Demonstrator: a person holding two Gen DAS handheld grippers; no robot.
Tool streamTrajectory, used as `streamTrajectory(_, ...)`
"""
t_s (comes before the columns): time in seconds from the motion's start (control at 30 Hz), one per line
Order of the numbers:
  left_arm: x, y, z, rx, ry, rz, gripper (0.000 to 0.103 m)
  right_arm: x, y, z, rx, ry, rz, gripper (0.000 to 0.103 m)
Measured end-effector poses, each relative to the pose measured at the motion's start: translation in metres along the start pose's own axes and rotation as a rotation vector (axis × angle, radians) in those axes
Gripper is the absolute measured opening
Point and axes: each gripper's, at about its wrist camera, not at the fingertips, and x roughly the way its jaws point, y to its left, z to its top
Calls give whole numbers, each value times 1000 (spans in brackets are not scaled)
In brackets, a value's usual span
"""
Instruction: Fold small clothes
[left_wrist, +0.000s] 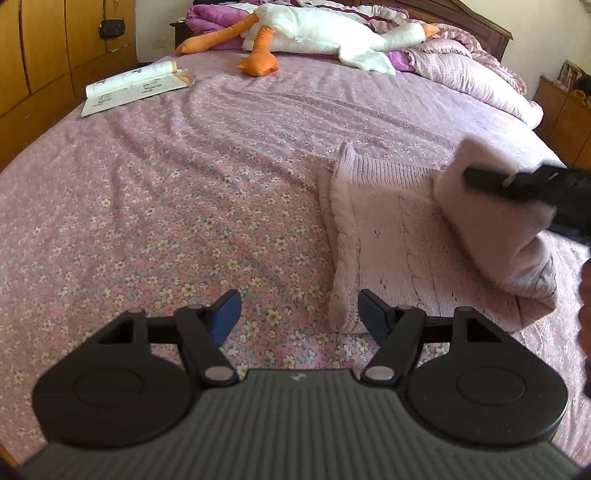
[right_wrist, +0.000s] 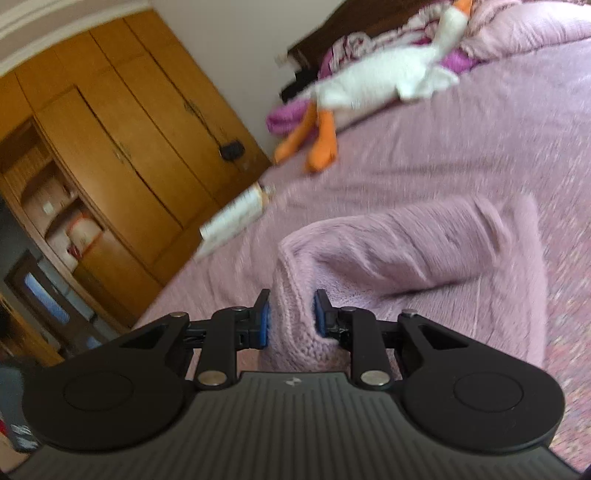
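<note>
From the left wrist view, the right gripper (left_wrist: 491, 181) is a dark blur cut off at the right edge, so its jaws are hard to make out there. The left gripper (left_wrist: 299, 317) stands wide and empty at the bottom, its right finger just beside the pink knitted sweater (left_wrist: 388, 236) on the floral bedsheet (left_wrist: 147, 206).

The right wrist view is smeared; the right gripper (right_wrist: 291, 317) is narrowed, pinching a fold of the sweater (right_wrist: 406, 251) at lower centre.
</note>
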Motion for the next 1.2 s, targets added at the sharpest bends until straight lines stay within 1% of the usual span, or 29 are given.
streamTrajectory(0.03, 0, 0, 0, -1, -1, 0, 71, 6, -1, -4, 7, 26, -3, 29)
streamTrajectory(0.1, -1, 0, 0, -3, -5, -4, 71, 13, 0, -13, 17, 51, 4, 41)
streamTrajectory(0.13, -1, 1, -1, -5, -8, -7, 71, 13, 2, -16, 14, 48, 9, 49)
streamTrajectory(0.2, -2, 2, 0, -9, -12, -12, 71, 9, 5, -20, 17, 34, 23, 60)
streamTrajectory(0.23, -3, 1, 1, -10, -17, -17, 71, 6, 7, -21, 17, 27, 36, 63)
streamTrajectory(0.33, -8, 0, 5, -17, -41, -44, 71, -12, 8, -23, 5, 2, 40, 67)
streamTrajectory(0.47, -11, -10, 15, -7, -76, -83, 71, -47, 1, -25, -6, -41, -12, 71)
streamTrajectory(0.7, 4, -39, 35, 9, -119, -168, 71, -95, -25, -32, -12, -101, -198, 82)
streamTrajectory(0.77, 16, -50, 43, 23, -126, -198, 71, -102, -32, -37, -10, -127, -248, 85)
streamTrajectory(0.87, 39, -65, 54, 36, -127, -227, 71, -107, -43, -44, 10, -151, -291, 87)
streamTrajectory(0.97, 63, -77, 60, 47, -109, -223, 71, -108, -55, -53, 45, -149, -298, 88)
streamTrajectory(1.07, 83, -85, 59, 48, -89, -181, 70, -107, -64, -62, 63, -140, -305, 88)
streamTrajectory(1.13, 90, -86, 55, 37, -96, -164, 70, -99, -67, -65, 70, -134, -303, 89)
streamTrajectory(1.17, 91, -86, 53, 31, -104, -165, 60, -97, -70, -67, 73, -129, -302, 89)
streamTrajectory(1.2, 91, -87, 51, 33, -114, -172, 42, -95, -72, -68, 75, -123, -300, 89)
